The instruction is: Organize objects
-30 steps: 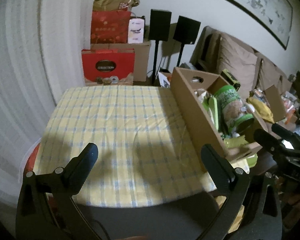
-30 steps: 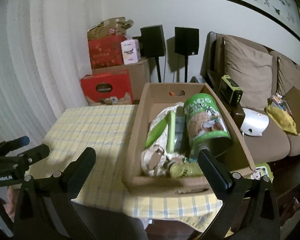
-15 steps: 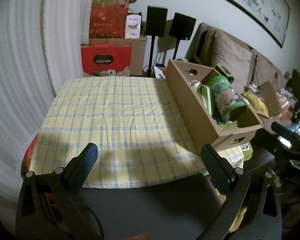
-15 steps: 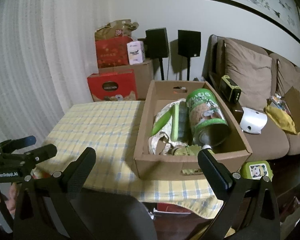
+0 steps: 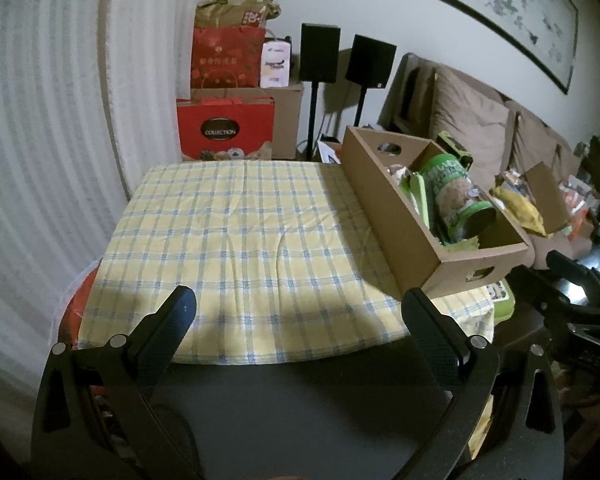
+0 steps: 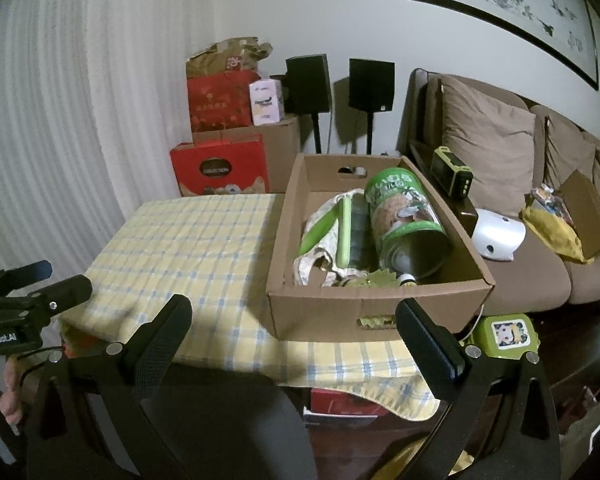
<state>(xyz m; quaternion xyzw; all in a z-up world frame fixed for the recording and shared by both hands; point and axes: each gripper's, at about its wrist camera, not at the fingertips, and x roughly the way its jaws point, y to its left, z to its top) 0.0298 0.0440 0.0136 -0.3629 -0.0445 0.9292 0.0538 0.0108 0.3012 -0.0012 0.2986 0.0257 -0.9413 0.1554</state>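
In my left wrist view, my left gripper (image 5: pixel 298 312) has its fingers spread wide with nothing between them. It hangs over the near edge of the table (image 5: pixel 236 240) with the yellow checked cloth. The cardboard box (image 5: pixel 416 236) sits on the right side of the table, past my right finger and not touching it. A big green can (image 5: pixel 456 196) lies on its side in the box. The other things in the box are mostly hidden by the box wall. In my right wrist view, my right gripper (image 6: pixel 294 318) is wide too and holds nothing. The box (image 6: pixel 364 304) is just past my fingers, on the right part of the table (image 6: pixel 188 240). The green can (image 6: pixel 404 212) lies beside a flat green thing (image 6: pixel 346 232) and some pale cloth (image 6: pixel 320 240). I cannot tell what the small bits at the box's near end are. My left gripper (image 6: pixel 44 280) shows left of the table, with its fingers close together from this side.
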